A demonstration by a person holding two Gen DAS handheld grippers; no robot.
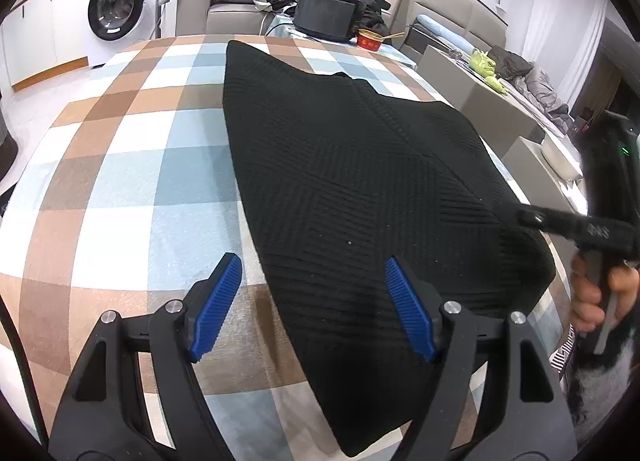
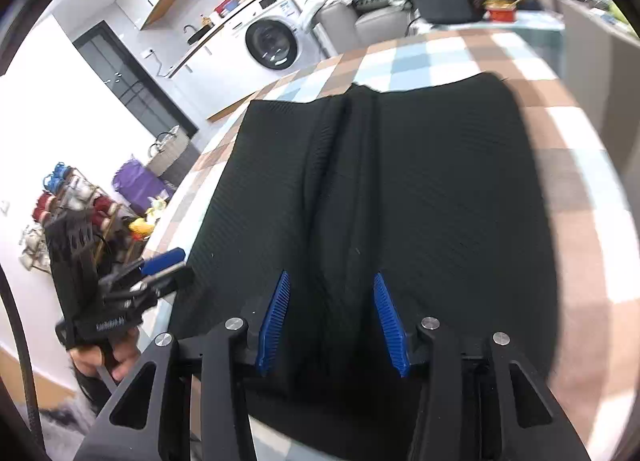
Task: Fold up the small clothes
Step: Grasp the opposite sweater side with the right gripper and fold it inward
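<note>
Even, soft indoor light; room bright, no glare. Left wrist view sharp. Right wrist view motion-blurred, worst along the right side of the brown, blue and white checked tablecloth (image 2: 580, 165). Black ribbed knit garment (image 1: 360, 189) reads very dark (rib texture barely resolved). Strong fisheye bending, black vignette at corners. Shadows faint.

A home: washing machine (image 1: 120, 7), sofa (image 1: 224, 9), checked tablecloth (image 1: 120, 165).
</note>
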